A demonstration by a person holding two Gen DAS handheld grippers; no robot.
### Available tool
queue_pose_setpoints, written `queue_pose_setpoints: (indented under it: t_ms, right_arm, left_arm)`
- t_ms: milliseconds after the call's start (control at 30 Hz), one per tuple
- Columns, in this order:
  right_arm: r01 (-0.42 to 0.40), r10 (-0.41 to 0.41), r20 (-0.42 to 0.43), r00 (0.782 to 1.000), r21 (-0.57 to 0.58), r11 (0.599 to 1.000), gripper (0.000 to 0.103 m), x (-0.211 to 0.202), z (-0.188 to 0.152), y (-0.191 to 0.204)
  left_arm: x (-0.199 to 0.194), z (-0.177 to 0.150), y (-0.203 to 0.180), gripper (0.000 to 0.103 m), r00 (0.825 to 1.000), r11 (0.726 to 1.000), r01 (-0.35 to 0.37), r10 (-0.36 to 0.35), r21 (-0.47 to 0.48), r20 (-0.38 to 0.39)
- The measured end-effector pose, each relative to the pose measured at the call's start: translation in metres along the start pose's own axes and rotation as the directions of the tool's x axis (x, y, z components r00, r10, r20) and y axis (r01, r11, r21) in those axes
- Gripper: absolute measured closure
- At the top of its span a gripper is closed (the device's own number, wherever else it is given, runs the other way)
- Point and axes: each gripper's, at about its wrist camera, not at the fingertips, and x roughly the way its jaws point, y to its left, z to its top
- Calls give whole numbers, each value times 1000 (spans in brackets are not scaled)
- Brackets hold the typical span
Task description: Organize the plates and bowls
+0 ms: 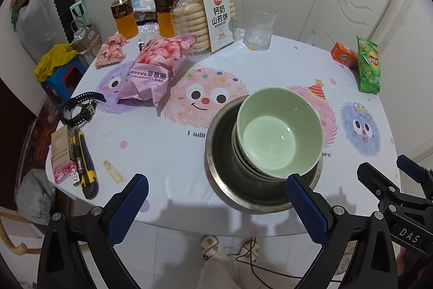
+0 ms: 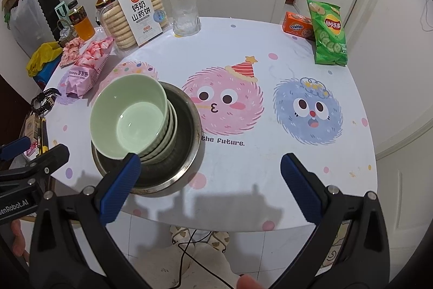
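Green bowls point(image 1: 278, 132): a nested stack, leaning a little, sitting inside the steel basin point(image 1: 230, 180); I count about four rims in the right wrist view.
Steel basin: on the table point(image 1: 162, 153), close to its near edge, toward the middle.
Left gripper point(image 1: 216, 207): spread wide, holding nothing, hovering over the near edge; its right finger overlaps the basin rim in view, contact unclear.
Right gripper point(image 2: 211, 188): spread wide and empty too, just right of the basin.
Step in hand: stacking looks done or nearly so; no loose plates or bowls visible elsewhere.
Next move: probably squaring the tilted stack, which calls for a gentle nudge rather than a pinch.
Left view only: the utility knife point(image 1: 85, 167) and wristwatch point(image 1: 79, 107) at the left edge.
Right view only: the "the future." print point(image 2: 223, 141) and both chip-bag labels clearly.
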Motion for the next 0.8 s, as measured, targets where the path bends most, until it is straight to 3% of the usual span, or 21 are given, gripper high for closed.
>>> queue_pose_setpoints:
  t_ms: [800]
  right_arm:
    - [0, 0, -3, 1000, -2, 1000, 0, 0, 0, -2]
  left_arm:
    - [2, -1, -1, 0, 1000, 1000, 3, -3, -2, -6]
